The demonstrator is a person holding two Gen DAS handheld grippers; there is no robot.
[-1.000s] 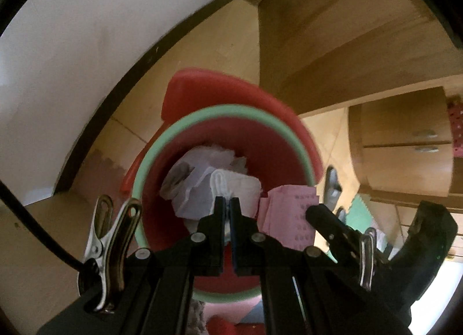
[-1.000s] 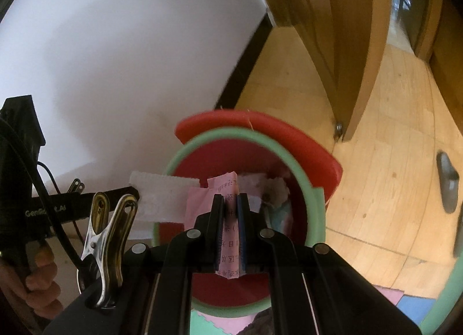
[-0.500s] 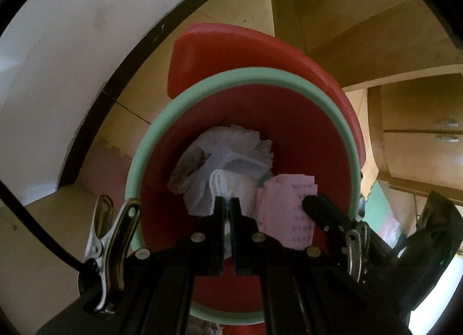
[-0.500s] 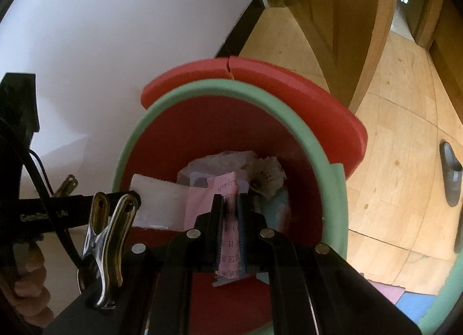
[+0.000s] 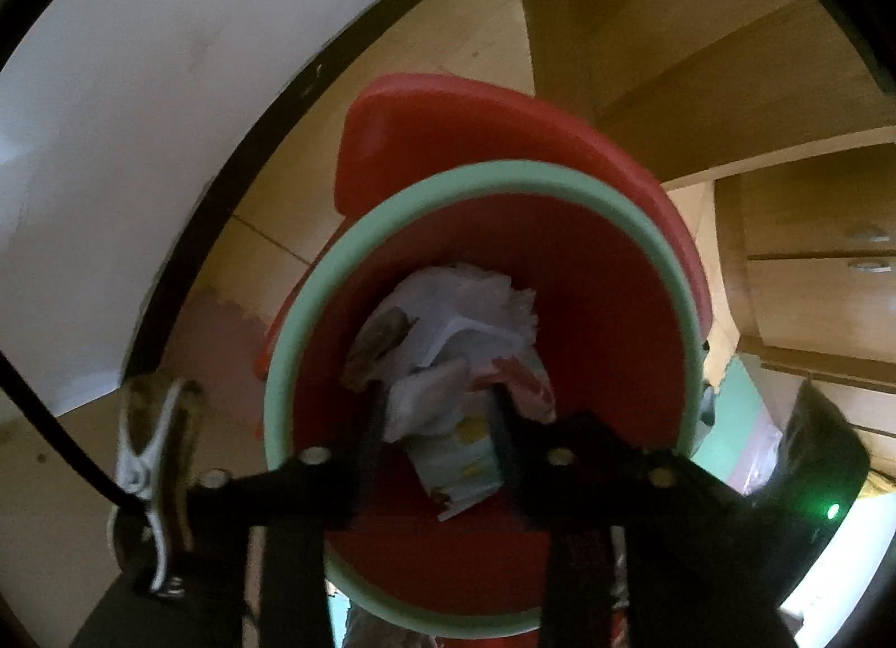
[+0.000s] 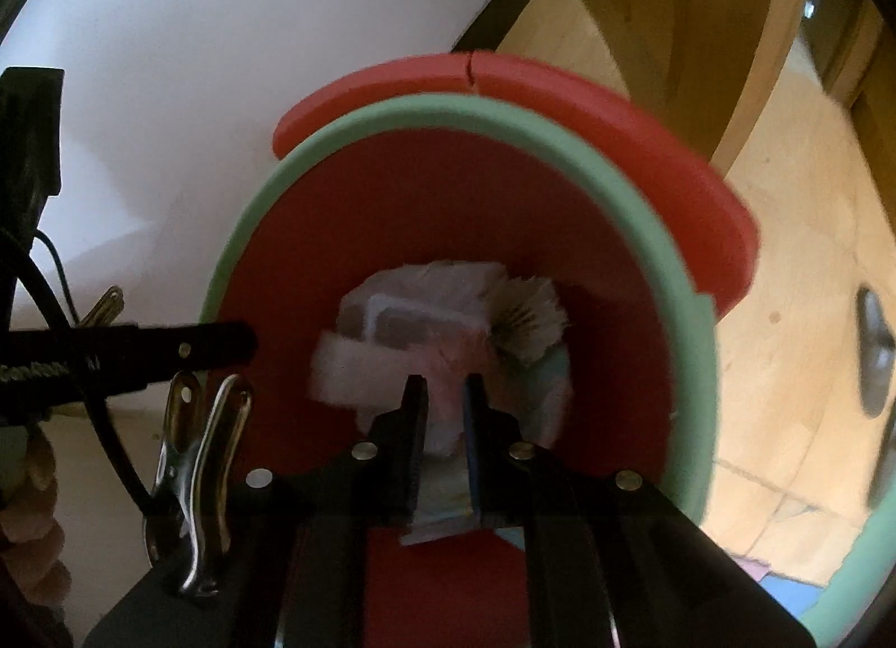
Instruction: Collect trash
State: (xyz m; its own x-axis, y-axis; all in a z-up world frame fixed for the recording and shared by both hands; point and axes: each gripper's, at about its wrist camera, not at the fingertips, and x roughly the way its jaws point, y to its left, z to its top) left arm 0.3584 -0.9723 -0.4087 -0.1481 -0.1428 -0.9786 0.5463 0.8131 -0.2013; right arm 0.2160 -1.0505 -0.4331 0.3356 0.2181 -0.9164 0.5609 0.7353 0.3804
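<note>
A red bin with a green rim (image 5: pixel 313 301) (image 6: pixel 661 233) stands below both grippers, with crumpled white trash (image 5: pixel 448 306) (image 6: pixel 425 306) at its bottom. My left gripper (image 5: pixel 438 410) points down into it with its jaws opening. A white tissue (image 5: pixel 425 401) hangs loose between them, and the pads are off it. In the right wrist view that tissue (image 6: pixel 341 373) drops beside the left finger (image 6: pixel 196 345). My right gripper (image 6: pixel 445 404) is also over the bin, jaws opening. A blurred pink paper (image 6: pixel 448 362) slips out from between its pads.
The bin's red lid (image 5: pixel 476 133) (image 6: pixel 504 88) stands up behind the rim. A white wall with black skirting (image 5: pixel 235 166) is on the left, wooden cabinets and drawers (image 5: pixel 812 278) on the right. A dark slipper (image 6: pixel 873 357) lies on the wood floor. A hand (image 6: pixel 28 508) holds the left gripper.
Both grippers sank closer into the bin. The left jaws went from shut on the white tissue to wide apart. The right jaws parted and the pink paper started to fall.
</note>
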